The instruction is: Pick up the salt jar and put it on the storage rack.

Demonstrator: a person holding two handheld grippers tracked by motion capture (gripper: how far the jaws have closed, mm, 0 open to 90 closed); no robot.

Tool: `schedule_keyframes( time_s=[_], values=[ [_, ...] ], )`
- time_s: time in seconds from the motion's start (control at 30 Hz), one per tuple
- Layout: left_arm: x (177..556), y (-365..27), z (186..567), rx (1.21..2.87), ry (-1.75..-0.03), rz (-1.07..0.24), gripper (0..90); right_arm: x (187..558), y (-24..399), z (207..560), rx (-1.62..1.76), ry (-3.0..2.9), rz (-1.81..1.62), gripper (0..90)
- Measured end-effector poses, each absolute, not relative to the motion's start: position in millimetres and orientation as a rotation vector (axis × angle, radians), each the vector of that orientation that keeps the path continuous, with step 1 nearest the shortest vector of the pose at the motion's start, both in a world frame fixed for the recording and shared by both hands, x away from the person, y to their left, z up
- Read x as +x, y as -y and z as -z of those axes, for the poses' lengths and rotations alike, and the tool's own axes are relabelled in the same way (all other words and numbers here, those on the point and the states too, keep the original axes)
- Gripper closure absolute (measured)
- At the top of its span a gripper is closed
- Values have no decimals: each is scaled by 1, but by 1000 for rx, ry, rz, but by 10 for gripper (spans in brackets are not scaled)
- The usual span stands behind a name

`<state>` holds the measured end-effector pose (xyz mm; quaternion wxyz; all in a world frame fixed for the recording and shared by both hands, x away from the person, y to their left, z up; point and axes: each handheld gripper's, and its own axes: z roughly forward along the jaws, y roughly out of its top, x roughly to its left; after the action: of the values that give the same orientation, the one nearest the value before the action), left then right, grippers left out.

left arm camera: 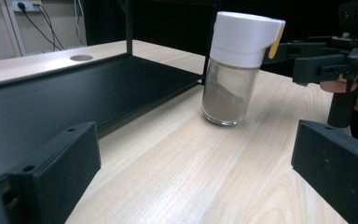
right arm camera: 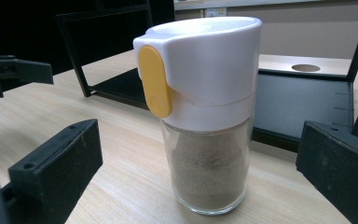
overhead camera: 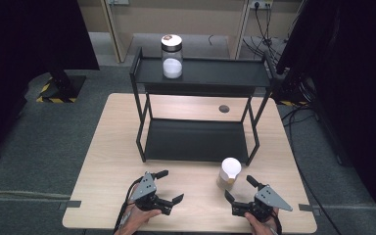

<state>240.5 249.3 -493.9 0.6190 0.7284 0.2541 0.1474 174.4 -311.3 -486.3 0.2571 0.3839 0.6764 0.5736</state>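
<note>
A glass shaker jar (overhead camera: pixel 228 172) with a white lid and a yellow tab stands upright on the table, just in front of the black rack's right leg. It holds brownish powder (right arm camera: pixel 209 170). My right gripper (overhead camera: pixel 239 187) is open right behind the jar, which stands close ahead between the lines of its jaws, untouched. My left gripper (overhead camera: pixel 171 186) is open to the left, turned toward the jar (left arm camera: pixel 233 70), with bare table between. A second glass jar (overhead camera: pixel 172 56) with white contents stands on the rack's top shelf.
The black two-tier rack (overhead camera: pixel 215 73) stands mid-table; its lower shelf (overhead camera: pixel 196 139) is bare. A round hole (overhead camera: pixel 223 108) sits in the wooden tabletop (overhead camera: pixel 112 147) behind the rack. Cables and dark stands surround the table on the floor.
</note>
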Motion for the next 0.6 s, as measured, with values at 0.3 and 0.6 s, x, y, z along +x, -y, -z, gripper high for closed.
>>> schedule_keyframes(
  time_s=[0.3, 0.6],
  values=[
    [239, -253, 498, 1680, -586, -334, 9, 175, 312, 486, 1039, -1837, -1559, 5],
    [239, -255, 499, 1675, -595, -338, 9, 175, 312, 486, 1040, -1836, -1557, 5]
  ],
)
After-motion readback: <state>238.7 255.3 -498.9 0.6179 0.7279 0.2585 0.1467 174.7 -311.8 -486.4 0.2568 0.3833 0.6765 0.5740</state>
